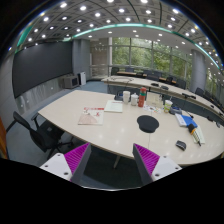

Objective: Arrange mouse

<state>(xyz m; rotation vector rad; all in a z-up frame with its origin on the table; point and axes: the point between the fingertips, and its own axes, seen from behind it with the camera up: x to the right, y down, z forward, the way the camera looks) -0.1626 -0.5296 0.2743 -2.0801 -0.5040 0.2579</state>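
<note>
A small dark mouse [181,145] lies near the front right edge of a large beige table [110,130]. A round black mouse pad [148,123] lies on the table to the left of the mouse and a little further in. My gripper [112,166] is well back from the table, over the dark floor. Its fingers are open with nothing between them; the magenta pads [76,158] face each other across a wide gap.
A pink booklet [92,116], a white book [114,106] and blue items [186,120] lie on the table. A black chair [30,130] stands at its left end. More desks and chairs [160,88] stand by the windows beyond.
</note>
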